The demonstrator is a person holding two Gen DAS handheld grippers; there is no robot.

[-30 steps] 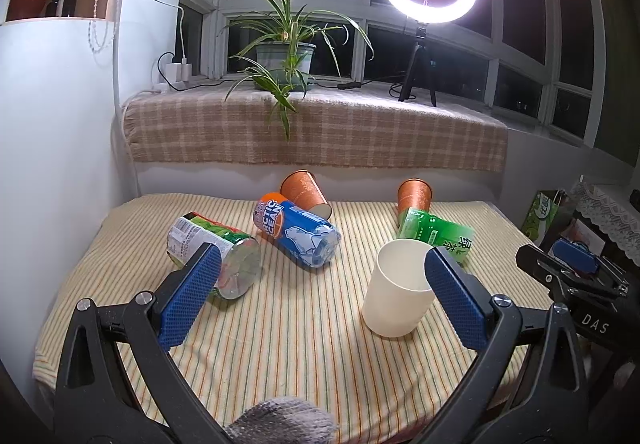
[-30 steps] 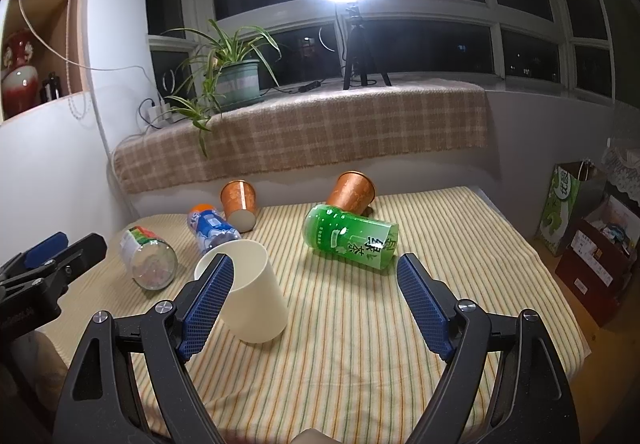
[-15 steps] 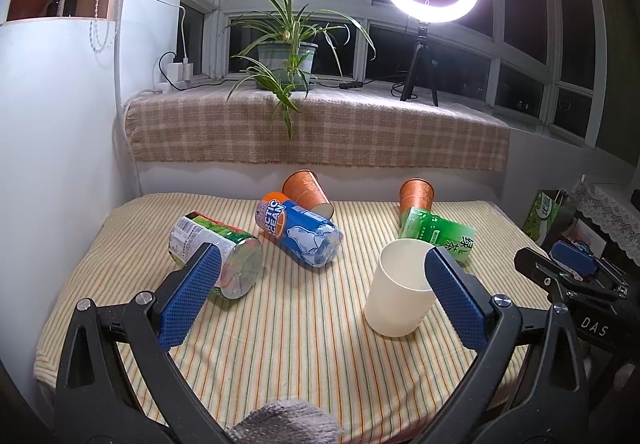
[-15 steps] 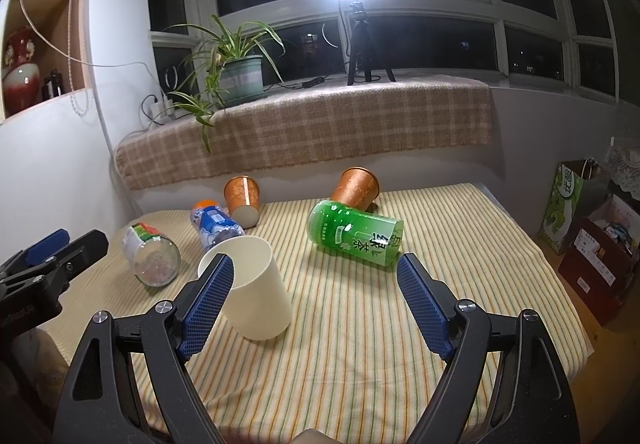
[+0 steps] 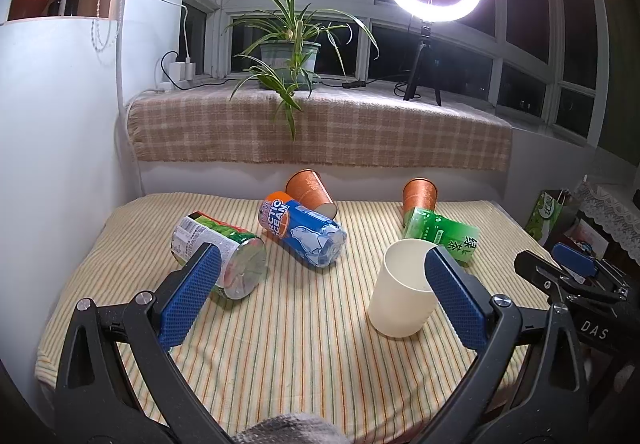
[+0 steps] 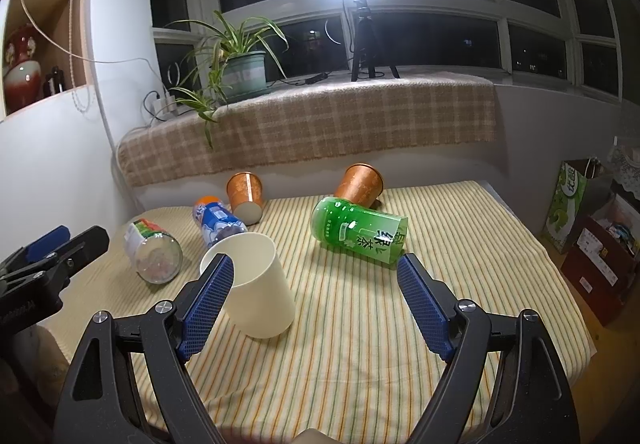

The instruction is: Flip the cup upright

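Observation:
A cream paper cup (image 5: 400,290) stands upright, mouth up, on the striped tablecloth (image 5: 300,344); it also shows in the right wrist view (image 6: 260,288). My left gripper (image 5: 320,296) is open and empty, held near the table's front edge, with the cup just behind its right finger. My right gripper (image 6: 316,304) is open and empty, the cup just behind its left finger. Two orange cups (image 5: 310,190) (image 5: 418,196) lie on their sides at the back.
A blue can (image 5: 304,232), a green-and-white can (image 5: 220,256) and a green tea can (image 5: 440,234) lie on their sides. The green tea can (image 6: 360,236) lies ahead of my right gripper. A wall stands at the left, a cloth-covered sill behind.
Both views have shifted very slightly; the objects have not moved and both grippers stay open.

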